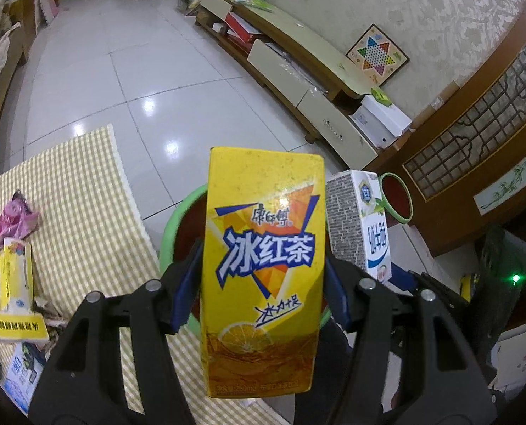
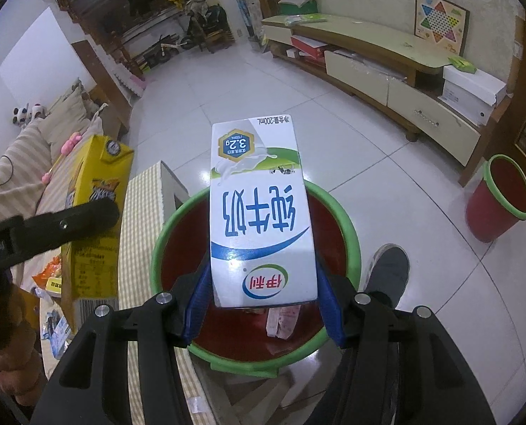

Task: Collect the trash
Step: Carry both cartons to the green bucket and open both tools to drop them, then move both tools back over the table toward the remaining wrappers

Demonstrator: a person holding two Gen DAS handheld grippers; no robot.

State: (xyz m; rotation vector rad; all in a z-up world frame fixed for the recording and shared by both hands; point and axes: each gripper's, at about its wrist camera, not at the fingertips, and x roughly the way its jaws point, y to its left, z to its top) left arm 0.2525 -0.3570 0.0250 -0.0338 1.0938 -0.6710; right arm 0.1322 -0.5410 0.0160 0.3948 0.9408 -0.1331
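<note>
Holding two cartons above the bin (image 2: 348,233), both hand-held grippers are loaded. Left hand-held gripper (image 1: 261,283): blue pads clamped on the flanks of the tea carton (image 1: 263,269), which stands upright, label toward the camera. Right hand-held gripper (image 2: 263,297): pads clamped low on the milk carton (image 2: 259,209), print inverted, its far end reaching over the bin's red interior. The bin stands on the floor against the edge of the counter (image 1: 82,191); a pinkish wrapper (image 2: 280,322) already lies at its bottom. A second bin (image 2: 500,194) stands well apart by the wall. More trash remains on the counter: a yellow box (image 1: 13,276) and a pink wrapper (image 1: 11,223).

Hazards, as judged from this position. The tea carton covers much of the bin in the left view, so its place over the opening cannot be told for certain; released near the rim, it could strike the green lip and drop to the floor tiles. The two cartons hang close beside each other; letting both go together could make them collide and deflect one outside. Each grip is on smooth card at a narrow band, so a tilt may let a carton slide early. A shoe (image 2: 390,269) rests just beside the bin and could nudge it.
</note>
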